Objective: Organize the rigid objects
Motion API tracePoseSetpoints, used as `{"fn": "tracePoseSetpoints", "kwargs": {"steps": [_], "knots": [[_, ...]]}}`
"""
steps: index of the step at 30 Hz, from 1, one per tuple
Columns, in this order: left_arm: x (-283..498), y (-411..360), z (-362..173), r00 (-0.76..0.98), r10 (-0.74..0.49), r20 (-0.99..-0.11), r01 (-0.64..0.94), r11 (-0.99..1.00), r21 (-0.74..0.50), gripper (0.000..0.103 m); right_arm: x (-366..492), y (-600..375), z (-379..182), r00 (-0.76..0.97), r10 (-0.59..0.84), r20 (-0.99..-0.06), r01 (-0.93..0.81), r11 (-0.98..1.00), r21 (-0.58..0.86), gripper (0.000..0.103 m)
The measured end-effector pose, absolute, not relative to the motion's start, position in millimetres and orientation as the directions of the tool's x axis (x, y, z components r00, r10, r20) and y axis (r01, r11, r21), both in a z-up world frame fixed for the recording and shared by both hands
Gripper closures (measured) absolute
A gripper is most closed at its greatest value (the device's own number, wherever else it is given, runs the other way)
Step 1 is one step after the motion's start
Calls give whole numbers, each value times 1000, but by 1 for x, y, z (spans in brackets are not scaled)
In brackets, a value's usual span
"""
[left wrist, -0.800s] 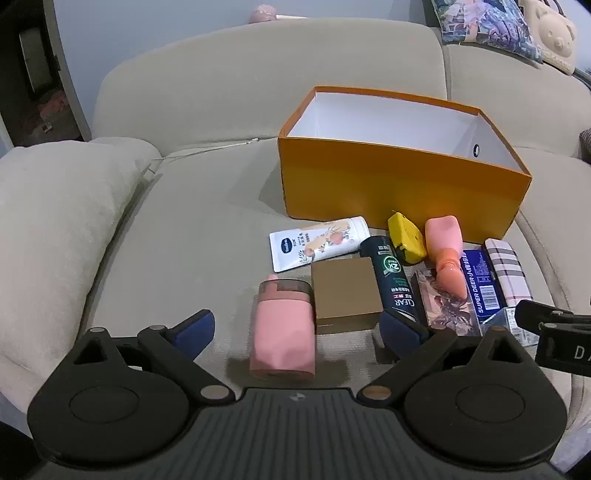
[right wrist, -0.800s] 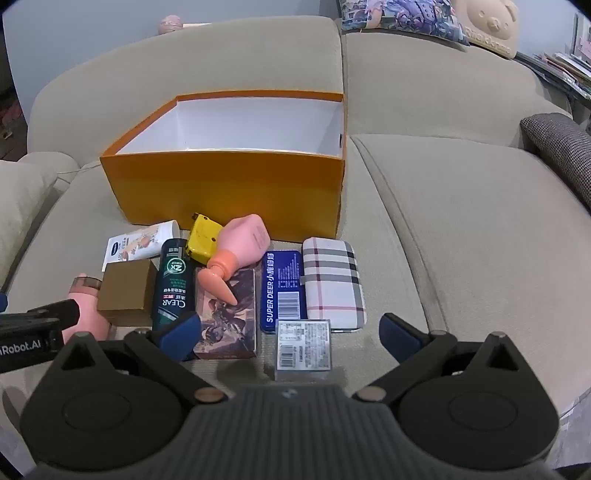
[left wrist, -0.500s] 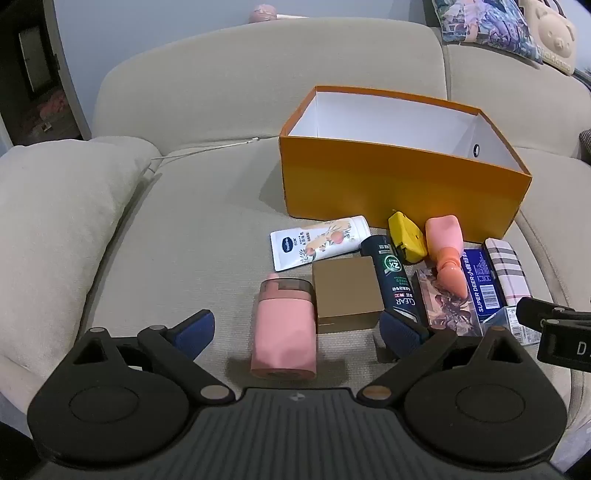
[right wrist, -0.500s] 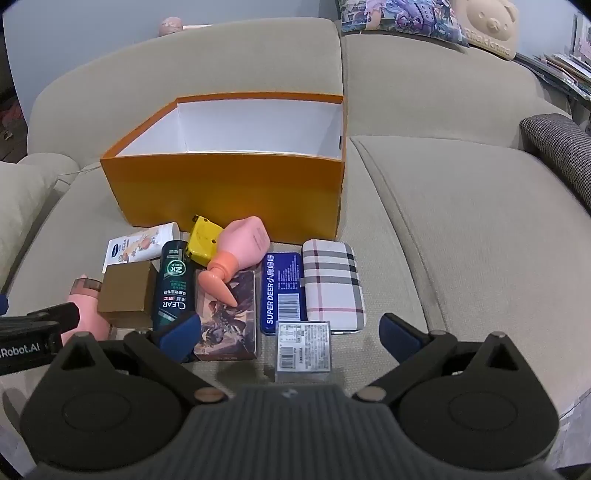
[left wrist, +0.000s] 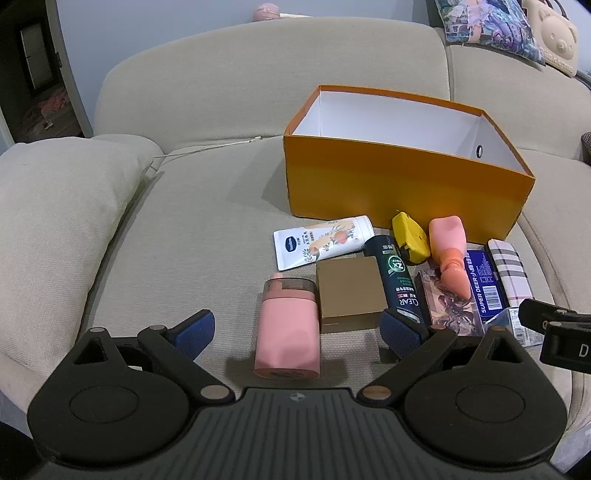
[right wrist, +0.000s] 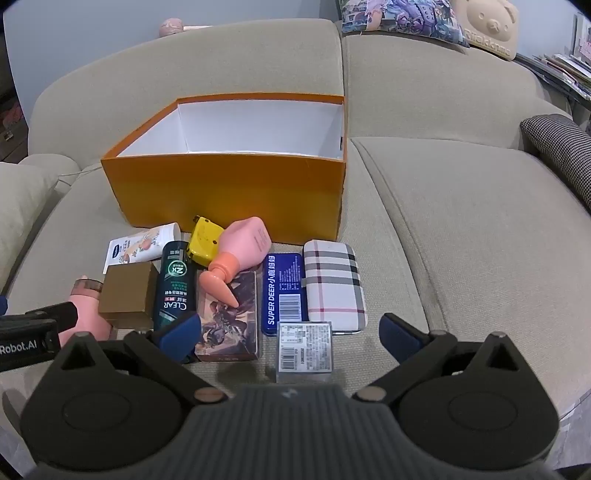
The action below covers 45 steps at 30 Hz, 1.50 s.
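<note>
An open orange box (left wrist: 399,184) (right wrist: 229,188) with a white inside stands on the sofa seat. Before it lie a white tube (left wrist: 321,242), a yellow tape measure (left wrist: 410,236), a pink squeeze bottle (right wrist: 242,251), a dark CLEAR bottle (left wrist: 397,280), a brown box (left wrist: 349,291), a pink flask (left wrist: 288,332), a picture box (right wrist: 231,317), a blue tin (right wrist: 284,291), a plaid case (right wrist: 334,284) and a small clear box (right wrist: 304,349). My left gripper (left wrist: 297,332) is open around the pink flask. My right gripper (right wrist: 290,332) is open around the small clear box.
A beige cushion (left wrist: 55,229) lies at the left of the seat. A houndstooth pillow (right wrist: 557,147) sits at the far right. The sofa back (left wrist: 258,74) rises behind the box, with a printed cushion and a bear pillow (right wrist: 484,26) on top.
Both grippers have hardly moved; the view has shifted only slightly. Nothing was taken hold of or let go.
</note>
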<state>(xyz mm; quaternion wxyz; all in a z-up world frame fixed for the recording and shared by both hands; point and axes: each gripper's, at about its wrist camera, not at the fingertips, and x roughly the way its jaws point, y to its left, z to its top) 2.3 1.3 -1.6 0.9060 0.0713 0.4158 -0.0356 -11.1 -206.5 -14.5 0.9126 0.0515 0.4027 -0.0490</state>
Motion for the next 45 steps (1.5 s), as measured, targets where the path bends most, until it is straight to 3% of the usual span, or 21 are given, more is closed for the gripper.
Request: {"fn": "tracePoseSetpoints", "kwargs": {"steps": [45], "knots": [[7, 9, -2, 649, -1, -761, 113, 989, 96, 0, -11, -209, -18, 665, -48, -745, 140, 988, 61, 1]]}}
